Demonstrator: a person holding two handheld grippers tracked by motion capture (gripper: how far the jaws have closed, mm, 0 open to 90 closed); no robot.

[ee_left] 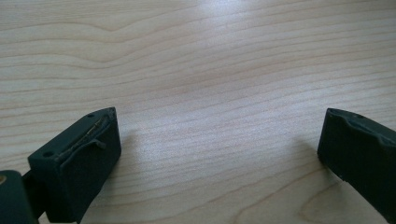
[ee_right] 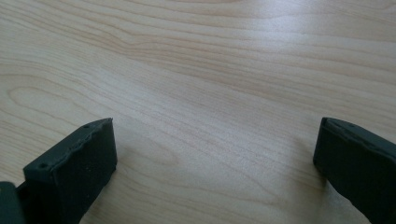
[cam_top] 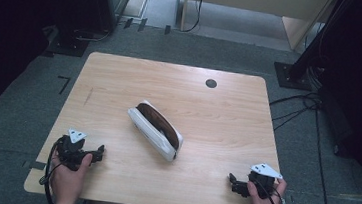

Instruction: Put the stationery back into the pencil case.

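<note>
A white zippered fabric pouch (cam_top: pixel 155 129), open, lies mid-frame on the pale wooden table (cam_top: pixel 121 76) — left gripper (cam_top: pixel 94 153) and right gripper (cam_top: pixel 235 181), jaws spread, rest at lower corners; likely pre-start, reaching inward next.

Even overhead light falls on the table (cam_top: pixel 121 76), which is bright, while the floor and corners around it sink into near-black. The pouch (cam_top: pixel 155 129) casts only a faint, soft shadow beside it. The high view is slightly soft and grainy. In both gripper views a pale glare lies on the wood beyond the jaws, whose near parts are blurred.
</note>
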